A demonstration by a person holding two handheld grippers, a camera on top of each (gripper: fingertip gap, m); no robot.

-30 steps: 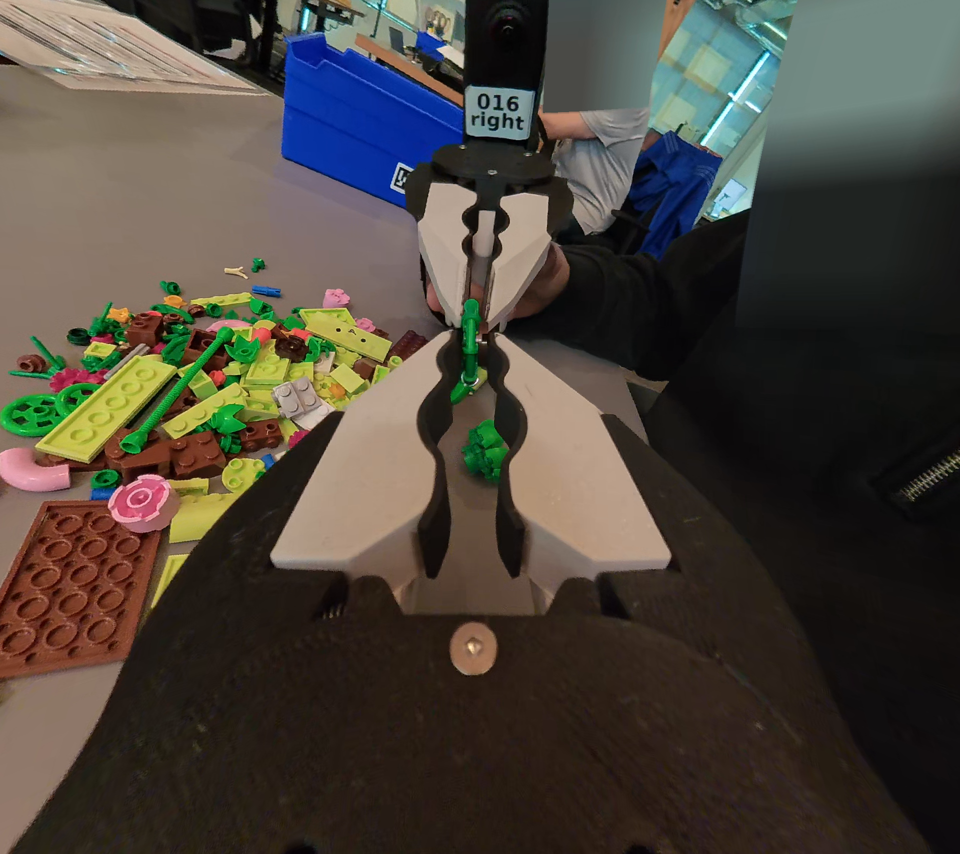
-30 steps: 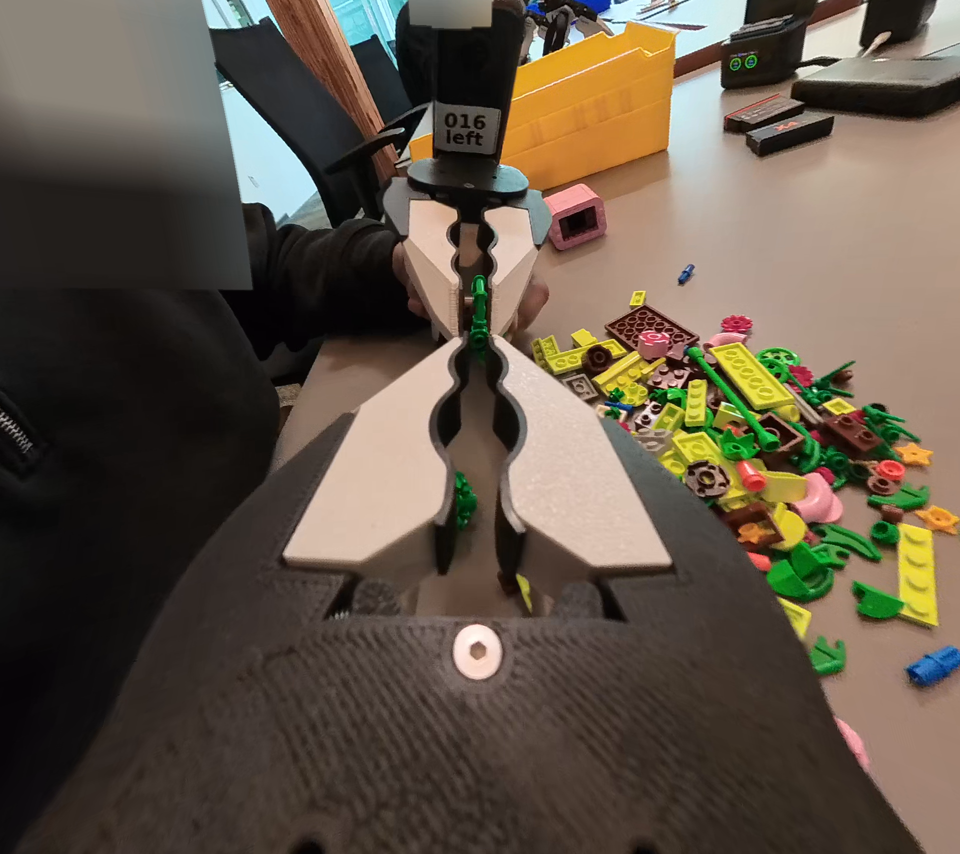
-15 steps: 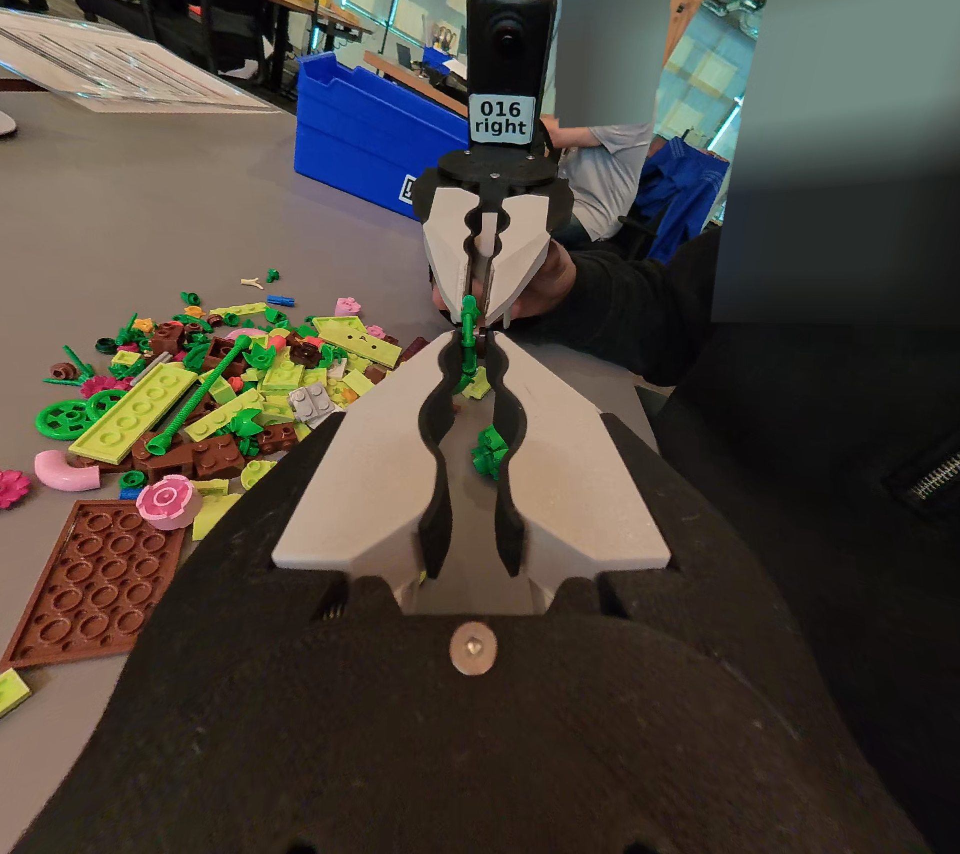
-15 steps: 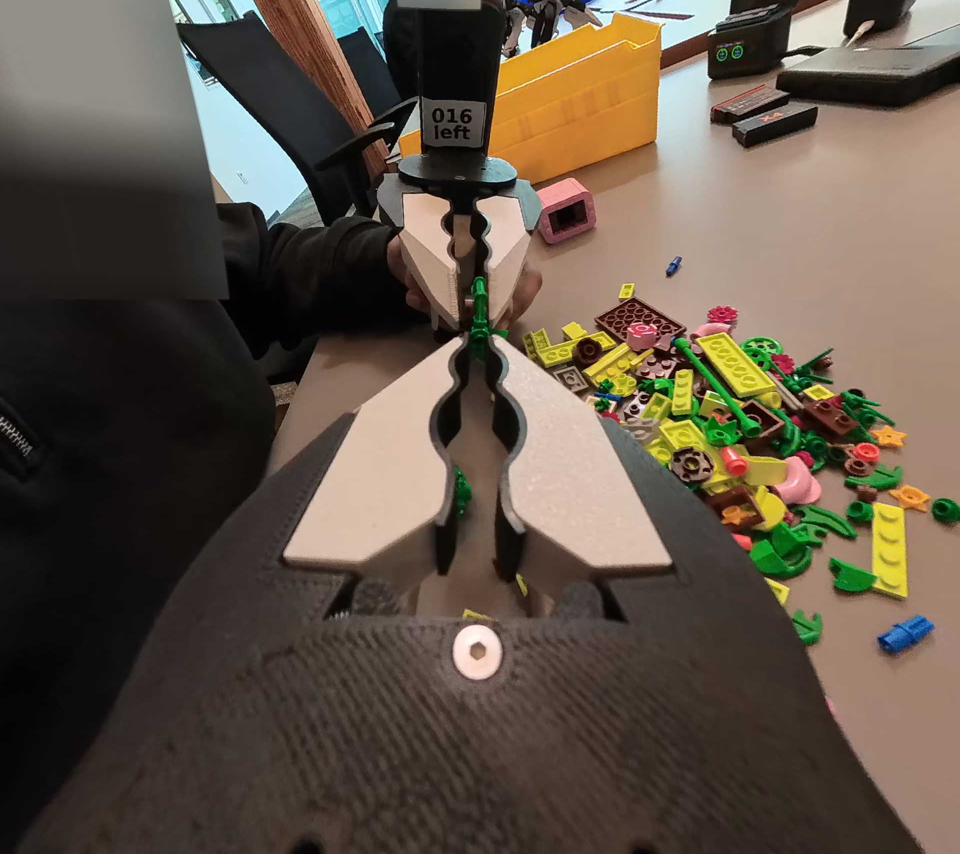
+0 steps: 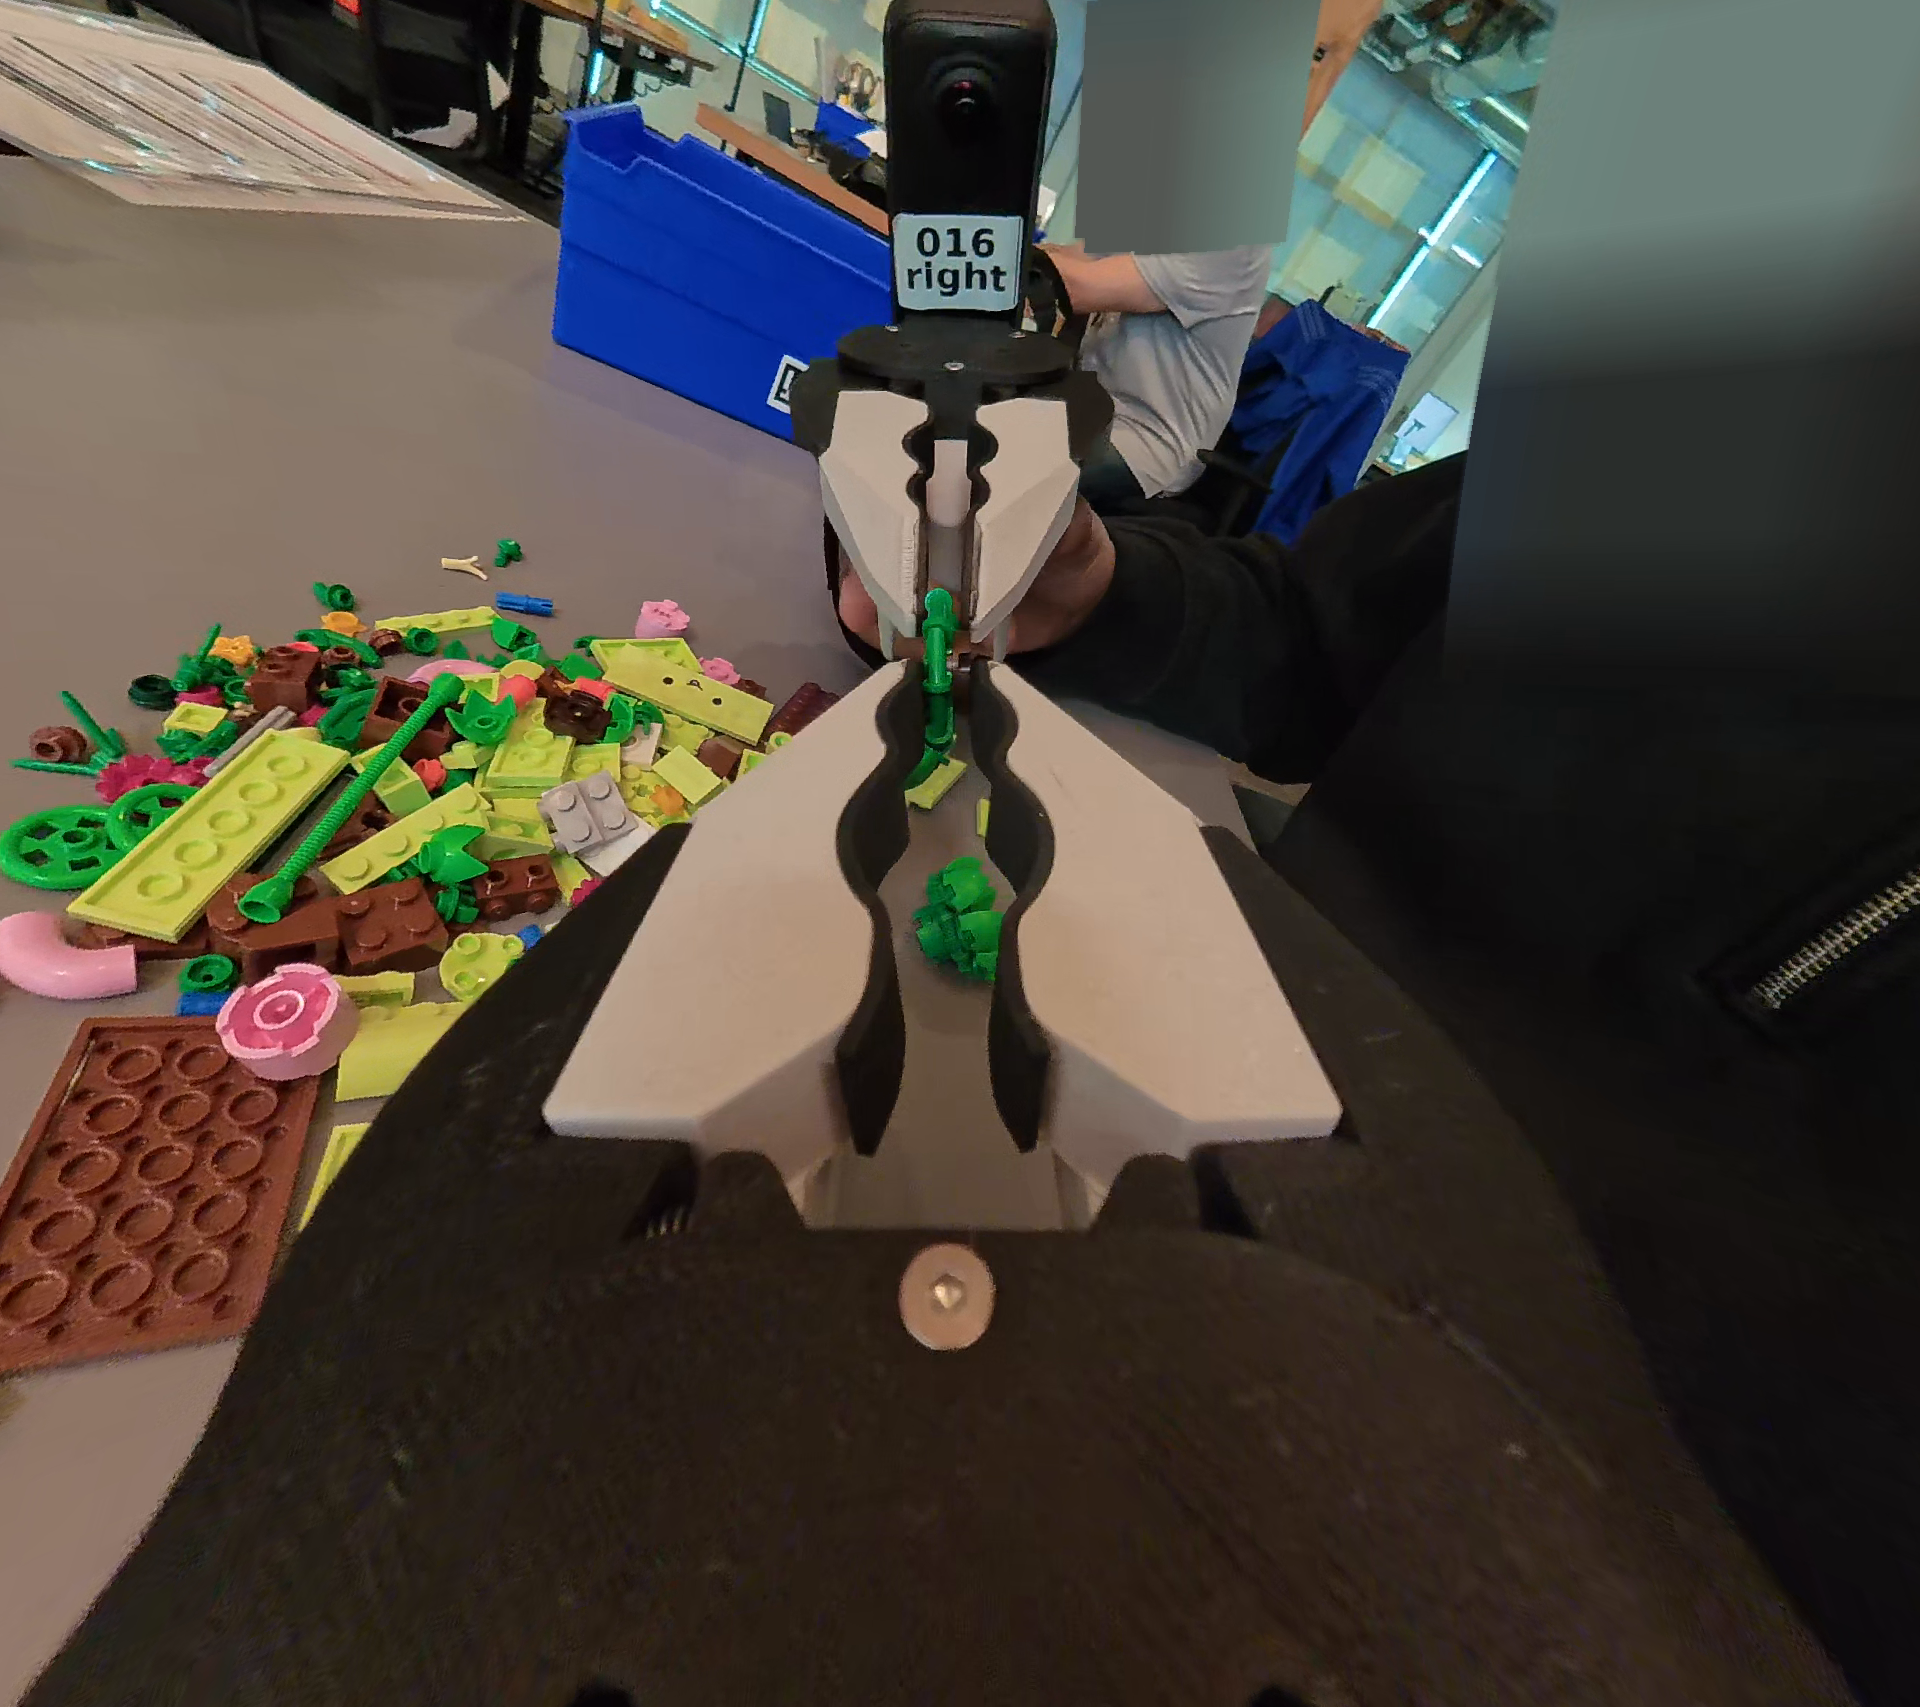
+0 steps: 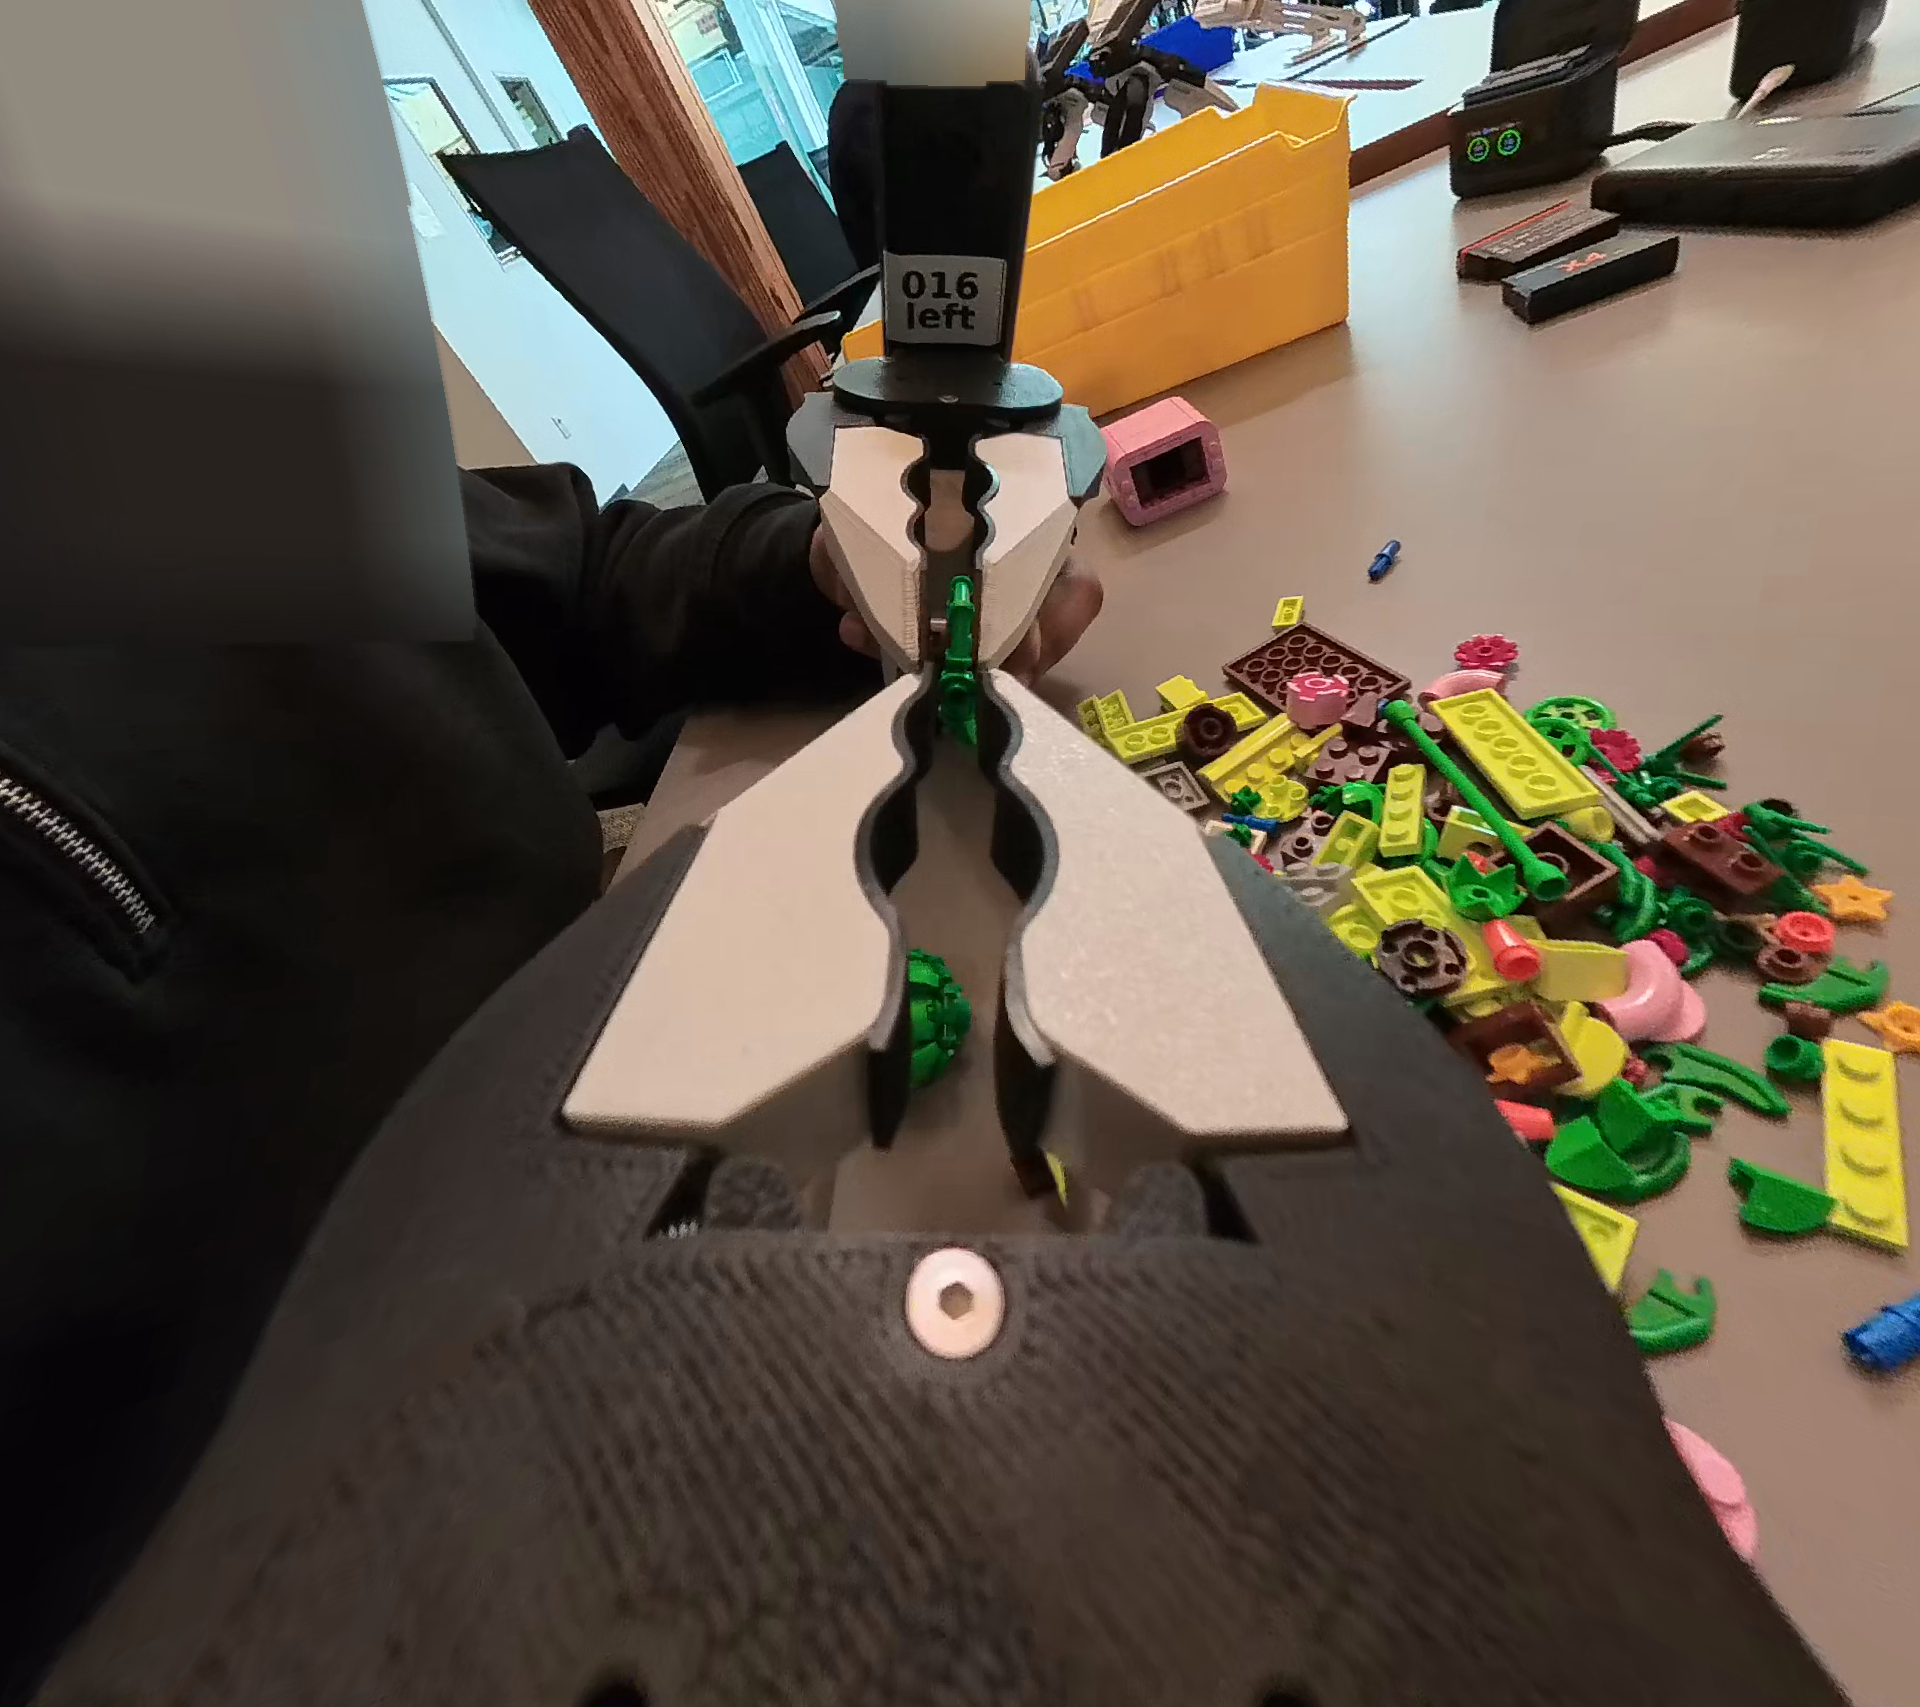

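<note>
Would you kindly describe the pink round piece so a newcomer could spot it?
Start at the brick pile on the grey table. At its near edge lies a brown plate; the pink round piece rests at its far corner, the only disc with ringed top.

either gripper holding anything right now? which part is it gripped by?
Both pinch one thin green stem piece between them, tip to tip: the left gripper at its lower end, the right gripper at the other end. Exact contact points are too small to tell.

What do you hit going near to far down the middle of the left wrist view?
Left claw → green leafy piece → green stem → right claw → its black camera
</note>
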